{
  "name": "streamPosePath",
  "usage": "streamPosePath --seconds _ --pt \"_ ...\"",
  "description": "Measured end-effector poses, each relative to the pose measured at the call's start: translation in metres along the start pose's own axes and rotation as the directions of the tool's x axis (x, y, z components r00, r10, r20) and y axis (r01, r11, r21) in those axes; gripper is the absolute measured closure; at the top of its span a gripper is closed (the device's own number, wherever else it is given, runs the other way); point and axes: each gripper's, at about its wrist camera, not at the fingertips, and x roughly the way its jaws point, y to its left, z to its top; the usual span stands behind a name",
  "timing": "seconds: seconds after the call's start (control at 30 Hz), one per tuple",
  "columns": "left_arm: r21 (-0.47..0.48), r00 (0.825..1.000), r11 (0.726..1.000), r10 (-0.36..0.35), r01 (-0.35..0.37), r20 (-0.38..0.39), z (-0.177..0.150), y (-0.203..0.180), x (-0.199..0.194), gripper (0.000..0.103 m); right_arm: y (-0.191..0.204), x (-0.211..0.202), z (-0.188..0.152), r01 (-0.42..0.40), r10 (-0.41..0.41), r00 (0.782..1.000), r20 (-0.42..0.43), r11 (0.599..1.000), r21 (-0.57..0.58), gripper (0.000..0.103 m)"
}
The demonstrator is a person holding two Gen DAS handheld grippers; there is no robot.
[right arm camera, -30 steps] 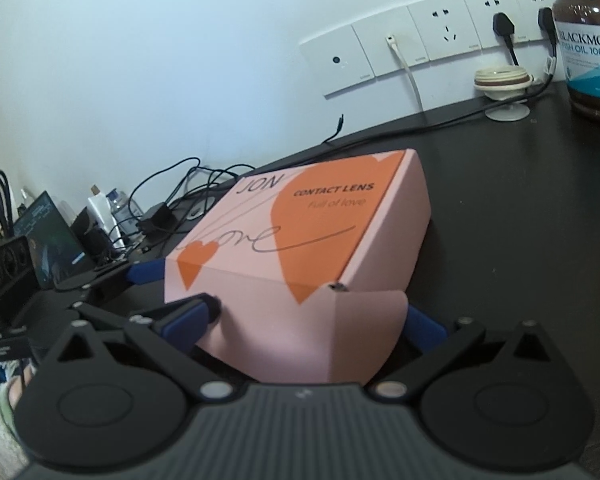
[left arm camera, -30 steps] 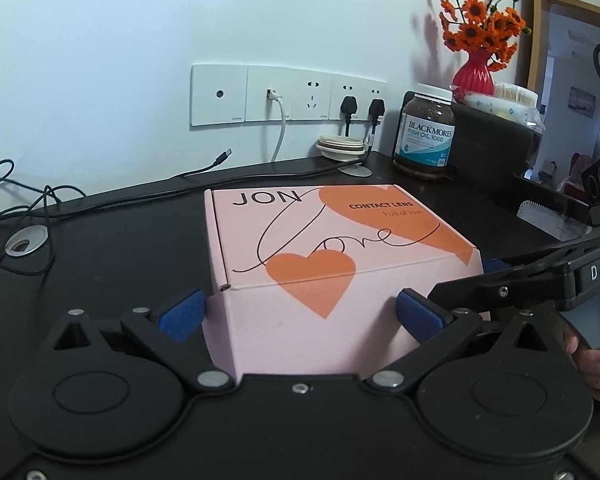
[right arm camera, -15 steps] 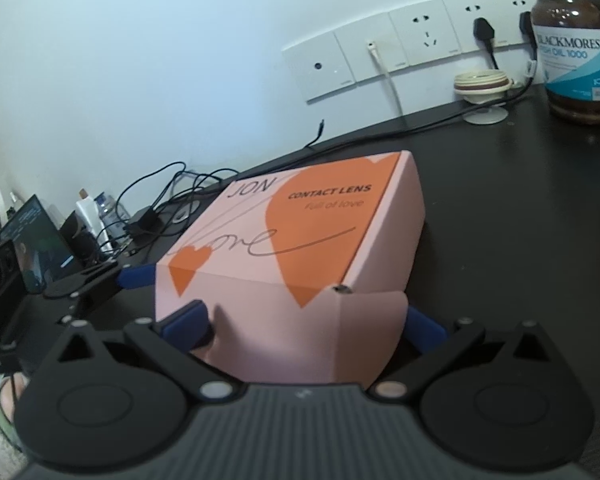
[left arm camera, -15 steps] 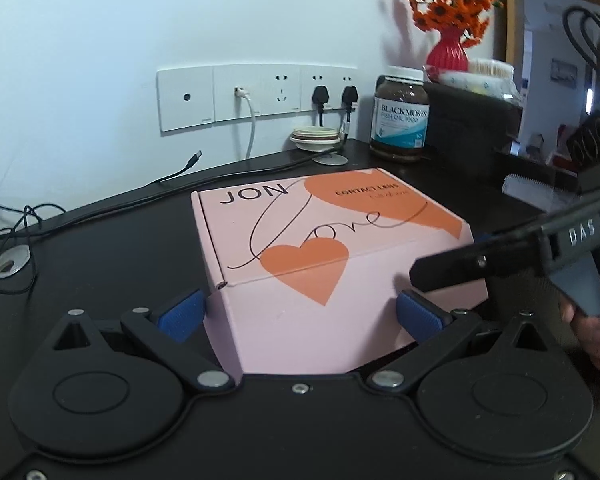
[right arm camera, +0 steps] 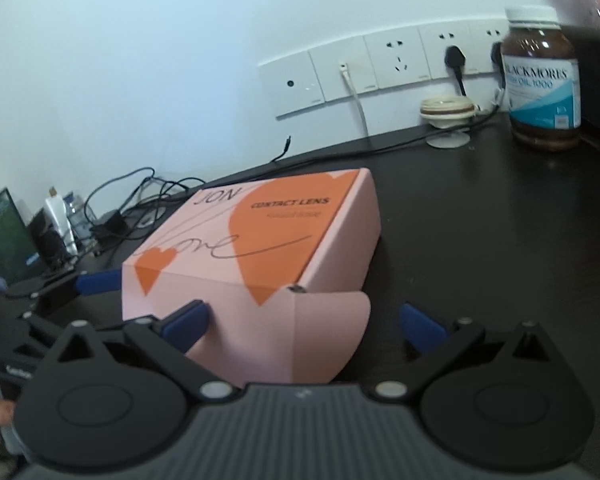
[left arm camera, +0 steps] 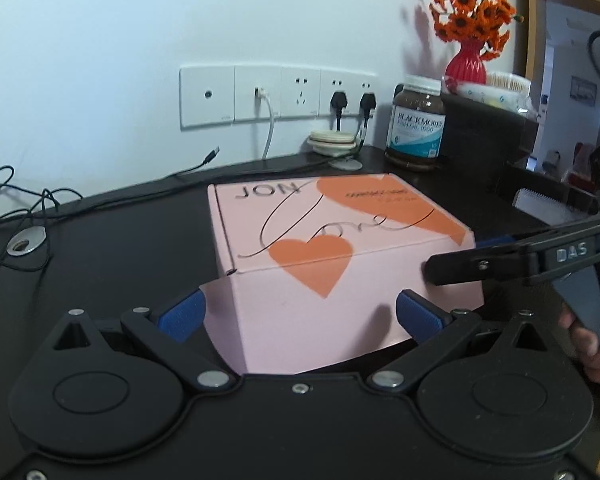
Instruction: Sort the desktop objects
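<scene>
A pink contact lens box (left arm camera: 340,264) sits mid-desk (left arm camera: 120,240), its near corners between the wide-spread jaws of the left gripper (left arm camera: 300,316) and right gripper (right arm camera: 304,320), neither clamping, so a careless shove could skew it.

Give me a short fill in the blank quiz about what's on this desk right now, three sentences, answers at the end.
1. The pink box sitting between the left gripper's fingers has the brand name ____ printed on its lid.
2. The brown bottle near the wall sockets is labelled Blackmores ____ oil.
3. The red vase holds flowers coloured ____.

Missing words: JON; fish; orange
</scene>
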Motion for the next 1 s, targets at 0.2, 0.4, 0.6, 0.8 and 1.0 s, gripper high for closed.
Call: streamPosePath --seconds 0.2,0.4,0.6,0.8,1.0 --pt "-0.03 0.997 0.997 0.066 -0.065 0.039 0.004 -0.005 -0.011 0.0 0.0 -0.006 -0.001 0.034 -0.034 0.998 0.053 0.999 -0.005 0.001" --pt "-0.077 0.977 0.975 0.207 -0.21 -0.04 0.004 -0.006 -0.005 0.0 0.003 -0.009 -0.001 0.063 -0.062 0.995 0.083 0.998 -0.015 0.001" --pt "-0.107 0.953 0.947 0.297 -0.302 -0.056 -0.002 -0.009 -0.011 0.0 0.007 -0.014 -0.003 0.109 -0.105 0.989 0.106 0.994 -0.028 0.001" --pt "-0.168 0.951 0.936 0.31 -0.309 -0.021 -0.006 -0.008 -0.026 0.0 0.008 -0.02 -0.006 0.16 -0.158 0.982 0.103 0.987 -0.013 0.001" --pt "-0.118 0.923 0.915 0.384 -0.385 -0.032 -0.005 -0.011 -0.031 0.0 0.012 -0.034 -0.014 0.198 -0.194 0.972 0.132 0.98 -0.019 0.001"
